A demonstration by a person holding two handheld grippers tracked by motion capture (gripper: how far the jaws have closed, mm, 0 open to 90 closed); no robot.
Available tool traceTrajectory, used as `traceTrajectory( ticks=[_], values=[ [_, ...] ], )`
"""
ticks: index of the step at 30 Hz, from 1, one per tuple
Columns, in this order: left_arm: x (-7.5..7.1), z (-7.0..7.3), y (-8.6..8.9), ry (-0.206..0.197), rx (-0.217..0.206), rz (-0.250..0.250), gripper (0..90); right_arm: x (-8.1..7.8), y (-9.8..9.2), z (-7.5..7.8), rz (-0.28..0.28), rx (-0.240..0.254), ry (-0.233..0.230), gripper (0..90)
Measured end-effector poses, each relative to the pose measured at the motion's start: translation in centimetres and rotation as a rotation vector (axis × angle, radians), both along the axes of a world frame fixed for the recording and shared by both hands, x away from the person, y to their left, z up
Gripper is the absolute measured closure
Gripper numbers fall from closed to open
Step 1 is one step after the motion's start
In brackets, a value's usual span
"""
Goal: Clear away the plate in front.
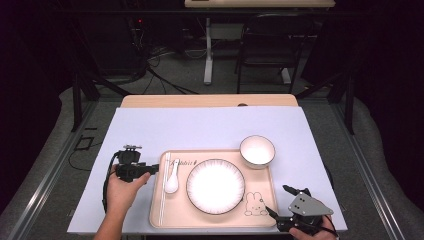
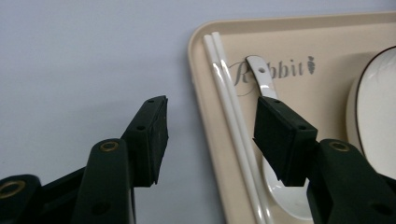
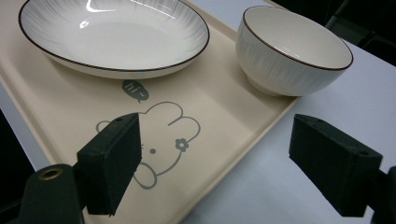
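On the lavender-covered surface [image 1: 210,127] I see the beige rabbit tray [image 1: 260,220] already set with plate [image 1: 215,186], bowl [image 1: 257,150], soup spoon [image 1: 172,179] and white chopsticks [image 1: 164,187], so little looks left. My left gripper [image 2: 210,135] hangs wide open and empty, straddling the tray's left rim beside the chopsticks. My right gripper [image 3: 238,158] gapes empty over the tray's near-right corner; the left jaw hides part of the spoon's bowl.

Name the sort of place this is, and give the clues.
Probably a lab or studio set up for recording: dark surroundings, cables on the floor, a desk with a chair behind, and a table holding a staged meal tray.
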State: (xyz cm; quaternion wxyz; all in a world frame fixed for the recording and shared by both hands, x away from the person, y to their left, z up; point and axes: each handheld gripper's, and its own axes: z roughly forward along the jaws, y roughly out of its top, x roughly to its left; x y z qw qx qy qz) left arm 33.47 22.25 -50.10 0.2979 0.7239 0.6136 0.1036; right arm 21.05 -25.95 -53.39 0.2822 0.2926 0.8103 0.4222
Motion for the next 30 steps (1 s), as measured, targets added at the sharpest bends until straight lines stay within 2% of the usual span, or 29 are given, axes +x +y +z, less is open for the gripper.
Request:
traceTrajectory(
  ticks=[3,20,30],
  values=[
    [-0.4,-0.6,0.7,-0.008,-0.014,0.026,45.7,0.0,0.0,0.0,0.001,-0.002,0.000,16.6],
    [-1.6,-2.4,3.4,0.001,-0.009,0.115,45.2,0.0,0.1,0.0,0.005,-0.002,0.000,16.6],
    [-1.7,-2.7,3.5,-0.013,-0.008,0.121,42.1,0.0,0.1,0.1,0.010,-0.003,-0.002,16.6]
  ],
)
